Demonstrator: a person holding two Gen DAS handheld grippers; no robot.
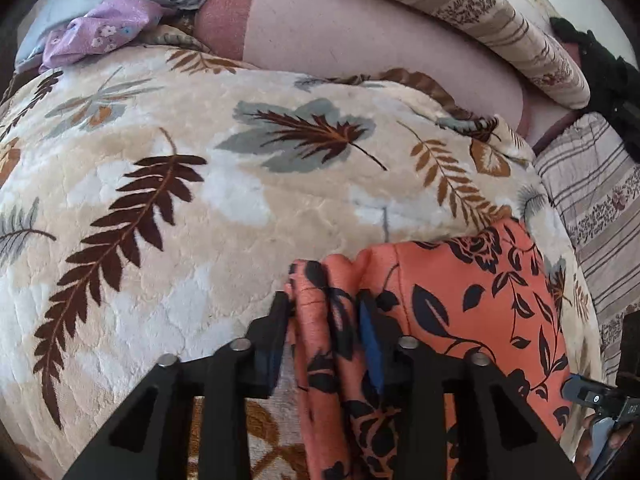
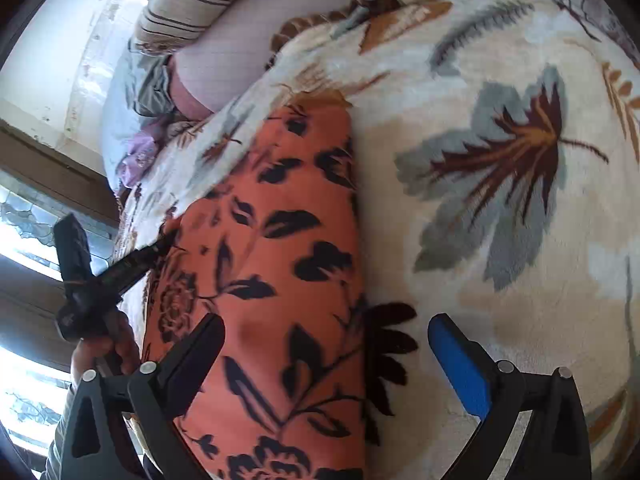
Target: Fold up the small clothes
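My left gripper [image 1: 324,300] pinches a bunched fold of the orange cloth with black flowers [image 1: 480,300], at six o'clock in its own view. The cloth lies on a cream fleece blanket with leaf print [image 1: 200,200] that covers the bed. At eleven o'clock I see a lilac garment [image 1: 100,36] and at one o'clock a striped cushion [image 1: 500,20]. My right gripper [image 2: 324,344] stands wide over the cloth edge, pressing nothing. A window [image 2: 24,240] is at nine o'clock there.
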